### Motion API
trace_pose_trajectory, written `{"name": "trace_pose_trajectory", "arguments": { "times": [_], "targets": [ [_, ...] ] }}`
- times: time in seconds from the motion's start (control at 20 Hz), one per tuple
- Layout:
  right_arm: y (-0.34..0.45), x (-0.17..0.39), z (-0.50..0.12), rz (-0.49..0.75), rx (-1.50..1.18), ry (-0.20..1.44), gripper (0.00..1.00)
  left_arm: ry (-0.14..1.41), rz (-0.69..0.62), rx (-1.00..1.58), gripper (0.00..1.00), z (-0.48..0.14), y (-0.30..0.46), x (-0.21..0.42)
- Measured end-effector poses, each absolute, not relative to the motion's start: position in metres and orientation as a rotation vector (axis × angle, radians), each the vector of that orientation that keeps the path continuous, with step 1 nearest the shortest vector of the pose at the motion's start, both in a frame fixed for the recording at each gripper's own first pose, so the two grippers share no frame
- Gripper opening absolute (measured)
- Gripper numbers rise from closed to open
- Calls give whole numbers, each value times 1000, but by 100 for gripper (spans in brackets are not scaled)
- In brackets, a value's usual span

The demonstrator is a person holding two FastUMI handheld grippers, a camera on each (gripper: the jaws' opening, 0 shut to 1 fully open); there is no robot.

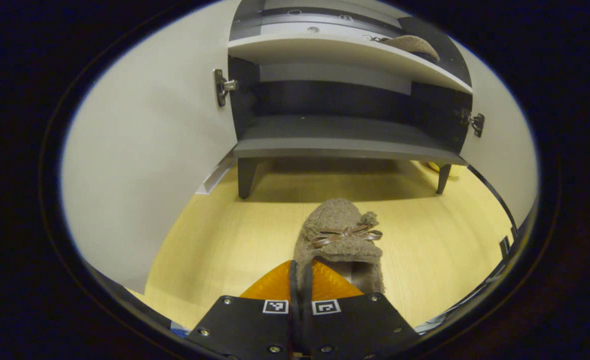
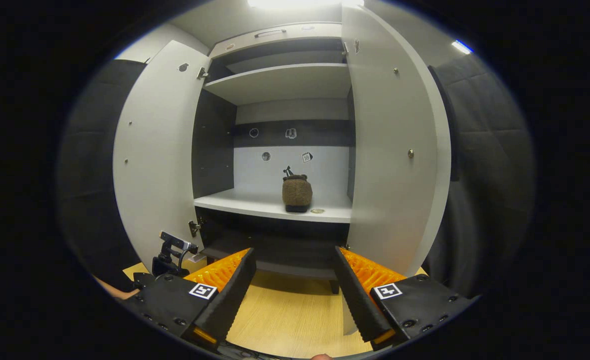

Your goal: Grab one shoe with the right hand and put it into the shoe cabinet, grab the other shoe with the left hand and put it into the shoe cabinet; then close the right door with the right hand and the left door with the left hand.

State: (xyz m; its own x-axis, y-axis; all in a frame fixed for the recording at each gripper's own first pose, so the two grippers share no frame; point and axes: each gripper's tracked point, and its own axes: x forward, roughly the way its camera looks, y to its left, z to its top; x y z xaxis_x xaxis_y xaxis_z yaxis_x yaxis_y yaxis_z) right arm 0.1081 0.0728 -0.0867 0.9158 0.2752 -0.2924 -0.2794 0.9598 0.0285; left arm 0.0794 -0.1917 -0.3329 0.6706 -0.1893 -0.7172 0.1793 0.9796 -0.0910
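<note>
My left gripper (image 1: 300, 280) is clamped on the heel rim of a fuzzy brown slipper with a ribbon bow (image 1: 340, 237), on the pale wood floor (image 1: 214, 240) before the open white shoe cabinet (image 1: 345, 145). Right gripper (image 2: 292, 280) is spread wide, holding nothing. The matching brown slipper (image 2: 297, 193) sits on the white middle shelf (image 2: 244, 202).

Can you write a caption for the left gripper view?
Left gripper pinching a fuzzy brown slipper on the wooden floor before the open shoe cabinet.
</note>
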Motion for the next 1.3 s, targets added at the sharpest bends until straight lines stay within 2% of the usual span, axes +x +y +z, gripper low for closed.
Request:
{"name": "trace_pose_trajectory", "arguments": {
  "times": [0.55, 0.9, 0.95, 1.05, 1.1, 1.2, 1.25, 1.3],
  "targets": [
    [70, 99, -93, 325, 11, 286, 98, 537, -233, -50, 2, -172, -212, 111],
    [59, 94, -89, 285, -4, 264, 96, 363, -208, -95, 2, -81, -200, 157],
    [58, 92, -88, 281, -7, 259, 97, 343, -200, -99, 10, -72, -198, 167],
    [59, 90, -86, 276, -17, 257, 98, 314, -186, -115, 10, -58, -196, 185],
    [59, 89, -85, 274, -24, 255, 96, 300, -180, -122, 2, -51, -194, 192],
    [56, 87, -82, 254, -44, 244, 96, 273, -174, -131, 2, -38, -193, 211],
    [55, 85, -82, 243, -53, 240, 98, 263, -173, -133, 10, -32, -193, 218],
    [55, 84, -81, 235, -58, 239, 98, 252, -169, -138, 10, -26, -193, 228]
  ]
}}
